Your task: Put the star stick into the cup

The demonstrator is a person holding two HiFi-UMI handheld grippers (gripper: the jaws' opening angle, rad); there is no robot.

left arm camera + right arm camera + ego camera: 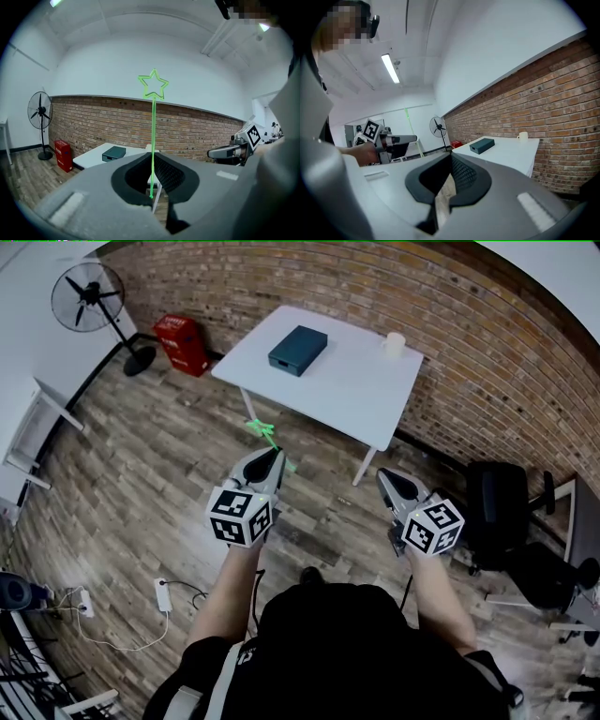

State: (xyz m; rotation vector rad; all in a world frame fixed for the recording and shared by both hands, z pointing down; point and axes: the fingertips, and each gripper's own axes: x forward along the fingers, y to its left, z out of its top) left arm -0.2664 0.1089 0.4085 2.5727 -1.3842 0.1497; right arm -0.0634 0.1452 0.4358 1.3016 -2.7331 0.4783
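1. Star stick (153,136) ran straight out from the left gripper (152,196), star end foremost, its foot clamped between the jaws.
2. Right gripper (442,190) was closed, empty.
3. Cup (395,344) sat on the table (347,390), well apart.

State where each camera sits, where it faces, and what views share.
Head view: on the person's head, steeply down at white table; forearms show.
Left gripper view: on left gripper, along its jaws shut on star stick, toward brick wall.
Right gripper view: on right gripper, along its jaws toward the table.
Shared: all show the dark box.
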